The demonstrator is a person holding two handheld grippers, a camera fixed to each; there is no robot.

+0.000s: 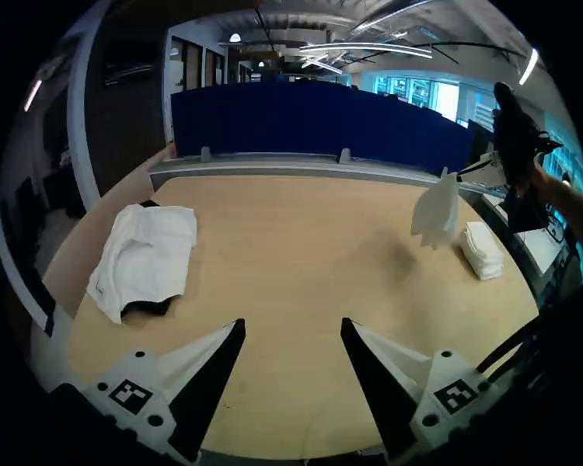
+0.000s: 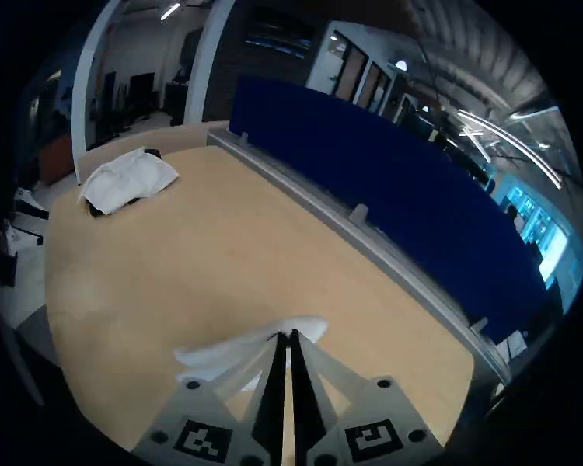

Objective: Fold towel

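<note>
Wooden table [image 1: 291, 233] under my tongs, blue partition [image 1: 315, 120] along far edge. My left gripper [image 1: 291, 322]: two fingers spread wide, nothing between them, low over near table edge. My right gripper [image 2: 287, 335]: fingers pressed together, clamped on one white towel [image 2: 245, 347]; in left gripper view that towel hangs clear of table at far right. Just right of it, one stack of folded towels [image 1: 482, 250] on table. Far left, one loose white pile [image 1: 144, 252] lying over something dark.
</note>
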